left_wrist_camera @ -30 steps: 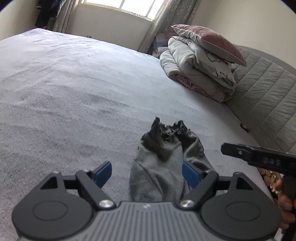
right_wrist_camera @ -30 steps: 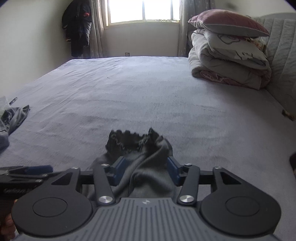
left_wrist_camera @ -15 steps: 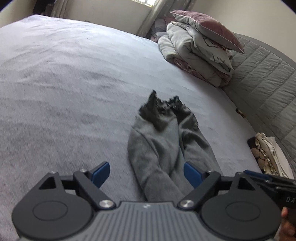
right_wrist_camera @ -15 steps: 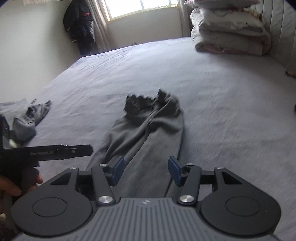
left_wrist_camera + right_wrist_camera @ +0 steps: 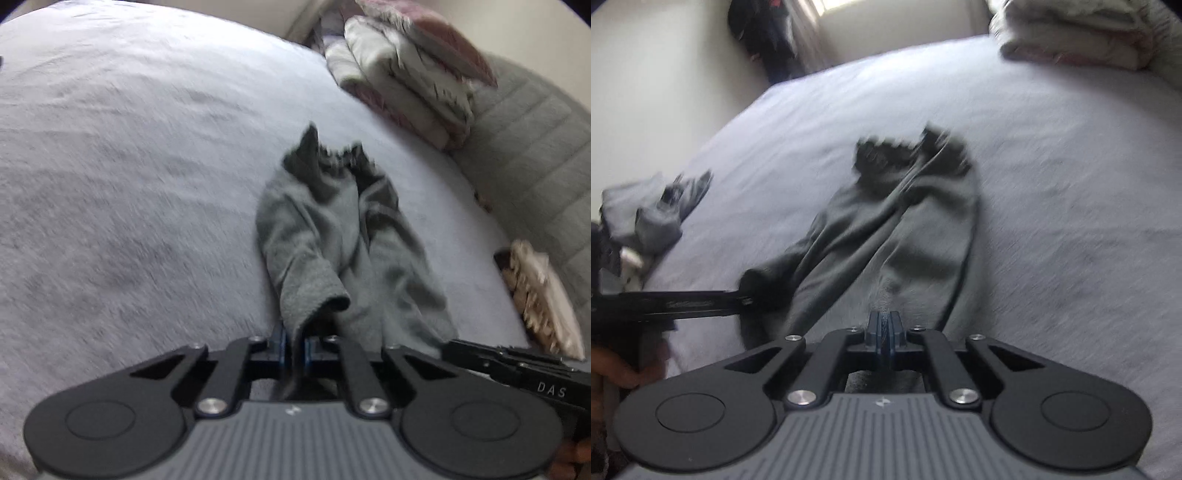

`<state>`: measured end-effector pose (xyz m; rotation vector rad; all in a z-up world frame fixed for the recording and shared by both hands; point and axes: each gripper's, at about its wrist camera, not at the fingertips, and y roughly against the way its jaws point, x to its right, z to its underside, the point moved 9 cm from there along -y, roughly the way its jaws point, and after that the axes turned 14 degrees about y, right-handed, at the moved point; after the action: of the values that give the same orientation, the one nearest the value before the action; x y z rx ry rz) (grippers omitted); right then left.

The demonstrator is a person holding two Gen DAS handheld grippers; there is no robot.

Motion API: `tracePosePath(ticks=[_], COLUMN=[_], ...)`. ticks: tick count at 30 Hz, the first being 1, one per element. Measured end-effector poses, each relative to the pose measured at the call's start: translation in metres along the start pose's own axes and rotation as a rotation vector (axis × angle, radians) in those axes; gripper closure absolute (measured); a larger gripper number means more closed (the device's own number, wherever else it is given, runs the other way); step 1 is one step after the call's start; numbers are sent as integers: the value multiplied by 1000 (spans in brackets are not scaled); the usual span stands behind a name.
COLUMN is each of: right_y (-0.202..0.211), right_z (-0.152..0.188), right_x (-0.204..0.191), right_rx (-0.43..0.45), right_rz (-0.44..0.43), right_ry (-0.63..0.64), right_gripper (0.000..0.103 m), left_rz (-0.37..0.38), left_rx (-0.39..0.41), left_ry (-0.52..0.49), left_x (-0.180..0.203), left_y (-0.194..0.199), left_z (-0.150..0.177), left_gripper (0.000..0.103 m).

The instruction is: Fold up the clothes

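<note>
Two claws, both mine, have just closed on the near hem of the grey sweatpants (image 5: 332,236), which lie lengthwise on the lilac bed (image 5: 129,184), dark waistband far. My left claw (image 5: 294,345) pinches a raised leg cuff; my right claw (image 5: 885,334) clamps the other leg's hem. Folded bedding (image 5: 402,77) lies far right.
</note>
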<state>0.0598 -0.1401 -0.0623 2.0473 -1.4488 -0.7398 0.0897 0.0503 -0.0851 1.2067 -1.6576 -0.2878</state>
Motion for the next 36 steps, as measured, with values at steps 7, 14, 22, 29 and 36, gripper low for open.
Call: tracePosePath(ticks=[7,14,22,29,36], right_y=[34,56,64,55,54], right_z=[-16,-27,-17,-14,-11], right_x=[65,128,179,182,149], right_rx=[97,137,130,119,94], right_rz=[234,514,668,650,515], right_ry=[-26,2,-22,-31,-14], right_gripper=[99,99,100,99,82], left_rz=[-43,-88,-179,-209,-203], left_rx=[154,233,282,286,194], left_ry=[-95,-121,-139,-140,-104], left_x=[13,10,-9,-21,-26], left_y=[23,35,34,24,13], left_z=[-29,-49,-75,-93,-75], left_gripper=[96,99,99,98,67])
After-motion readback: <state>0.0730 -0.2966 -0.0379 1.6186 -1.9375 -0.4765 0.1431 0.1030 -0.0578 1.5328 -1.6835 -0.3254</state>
